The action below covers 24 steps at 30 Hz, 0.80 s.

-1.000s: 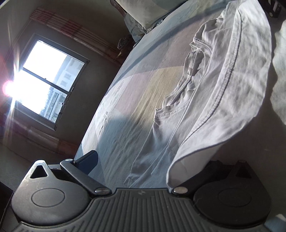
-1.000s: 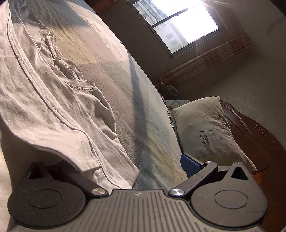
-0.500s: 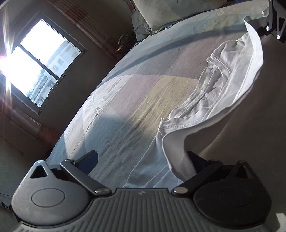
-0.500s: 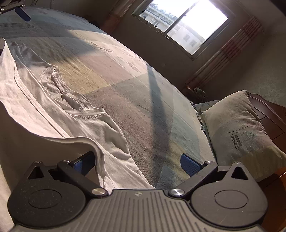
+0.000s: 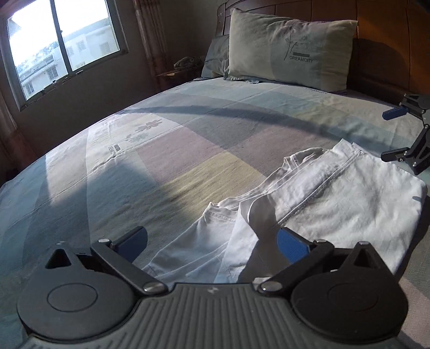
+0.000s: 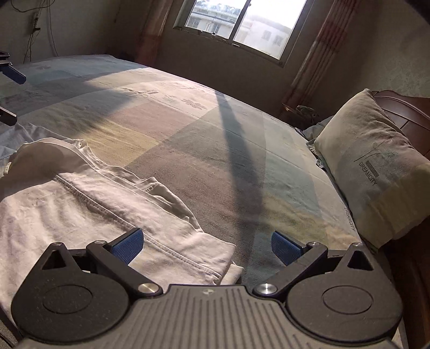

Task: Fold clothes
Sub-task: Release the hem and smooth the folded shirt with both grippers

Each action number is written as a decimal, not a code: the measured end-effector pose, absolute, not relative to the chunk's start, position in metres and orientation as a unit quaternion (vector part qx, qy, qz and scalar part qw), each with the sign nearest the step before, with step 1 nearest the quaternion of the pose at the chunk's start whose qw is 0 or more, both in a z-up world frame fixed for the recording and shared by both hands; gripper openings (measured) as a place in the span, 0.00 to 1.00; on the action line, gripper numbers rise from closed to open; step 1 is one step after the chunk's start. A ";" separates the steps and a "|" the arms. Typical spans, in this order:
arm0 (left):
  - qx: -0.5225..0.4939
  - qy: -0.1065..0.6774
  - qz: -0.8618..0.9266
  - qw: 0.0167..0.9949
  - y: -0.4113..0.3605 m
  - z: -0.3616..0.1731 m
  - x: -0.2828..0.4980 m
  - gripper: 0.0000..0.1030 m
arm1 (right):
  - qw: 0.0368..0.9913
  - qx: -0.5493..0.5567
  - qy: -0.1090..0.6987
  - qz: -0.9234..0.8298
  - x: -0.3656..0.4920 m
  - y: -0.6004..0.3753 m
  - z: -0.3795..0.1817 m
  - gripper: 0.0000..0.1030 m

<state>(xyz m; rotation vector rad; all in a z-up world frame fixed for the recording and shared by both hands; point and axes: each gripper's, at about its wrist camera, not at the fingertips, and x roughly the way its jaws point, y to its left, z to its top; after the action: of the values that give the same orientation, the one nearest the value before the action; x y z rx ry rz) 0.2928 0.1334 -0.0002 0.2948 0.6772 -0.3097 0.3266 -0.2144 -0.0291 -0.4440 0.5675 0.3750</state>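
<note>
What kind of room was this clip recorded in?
A bedroom, most likely in a home: a made bed with a "DREAMCITY" pillow against a wooden headboard, a curtained window, and a white T-shirt lying on the bed.

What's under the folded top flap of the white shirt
The rest of the white shirt, its lower layer and collar showing along the flap's edge, lying on the bedspread. Anything further beneath is covered.

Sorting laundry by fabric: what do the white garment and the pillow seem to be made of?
White garment: likely matte cotton knit, with soft wrinkles and visible double-stitched seams. Pillow: pale, matte woven-looking cover bearing printed lettering; exact fibre unclear.
</note>
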 end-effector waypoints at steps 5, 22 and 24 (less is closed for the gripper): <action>0.192 0.361 -0.151 0.900 0.123 -0.033 0.251 0.99 | 0.917 -0.170 0.301 0.201 0.266 -0.218 -0.042 1.00; 0.084 0.356 0.067 0.928 0.197 -0.045 0.302 0.99 | 0.914 -0.155 0.327 0.182 0.246 -0.211 -0.052 1.00; 0.093 0.342 0.041 0.934 0.189 -0.042 0.284 0.99 | 0.912 -0.162 0.327 0.186 0.243 -0.210 -0.054 1.00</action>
<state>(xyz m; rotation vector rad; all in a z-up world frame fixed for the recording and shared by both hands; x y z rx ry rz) 0.2840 0.1888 -0.0419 0.1897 0.6989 0.0831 0.2425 -0.2105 -0.0544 -0.3340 0.6749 0.3830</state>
